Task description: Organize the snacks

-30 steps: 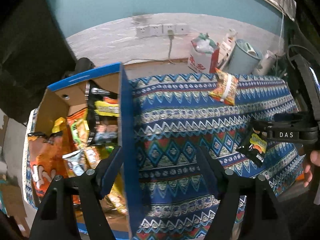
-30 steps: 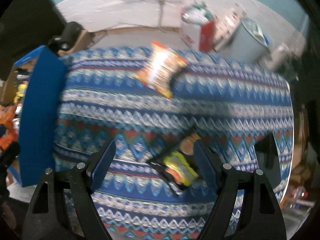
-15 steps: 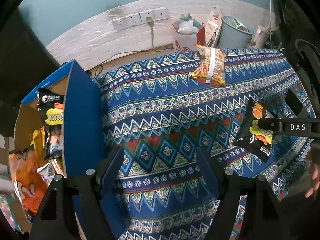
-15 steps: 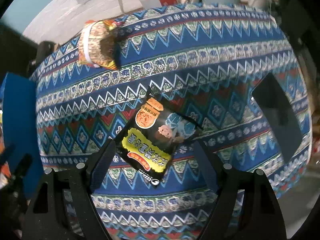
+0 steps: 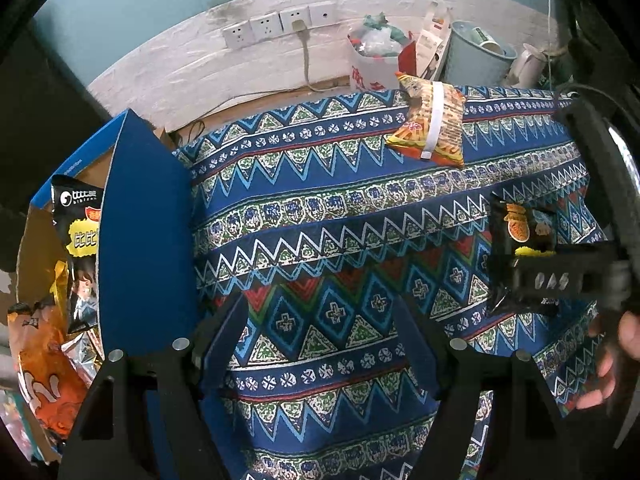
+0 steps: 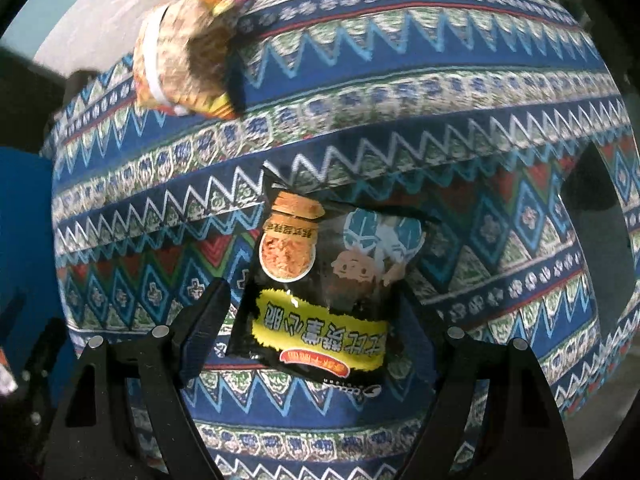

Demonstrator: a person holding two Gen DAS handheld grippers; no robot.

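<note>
A black snack bag [image 6: 328, 288] with a yellow label lies flat on the patterned tablecloth [image 6: 400, 128]. My right gripper [image 6: 312, 296] points down over it, open, with the bag between its fingers and no pad pressing on it. From the left wrist the same black bag [image 5: 520, 232] shows at the right, partly hidden by the right gripper [image 5: 552, 280]. An orange snack bag [image 5: 432, 124] lies near the cloth's far edge. My left gripper [image 5: 320, 308] hangs open and empty over the cloth [image 5: 320, 208], beside a blue cardboard box [image 5: 144, 232] holding several snack bags [image 5: 44, 352].
Behind the table, wall sockets [image 5: 276, 26] with a plugged cable, a white and red bag [image 5: 372, 60] and a pale blue bin [image 5: 476, 56] stand by the wall. A person's hand [image 5: 616, 352] holds the right gripper. The box's blue flap stands upright just left of my left fingers.
Both grippers sank toward the cloth. The right one came down over the black bag, which now sits between its fingers. The left one shifted from over the box to over the cloth.
</note>
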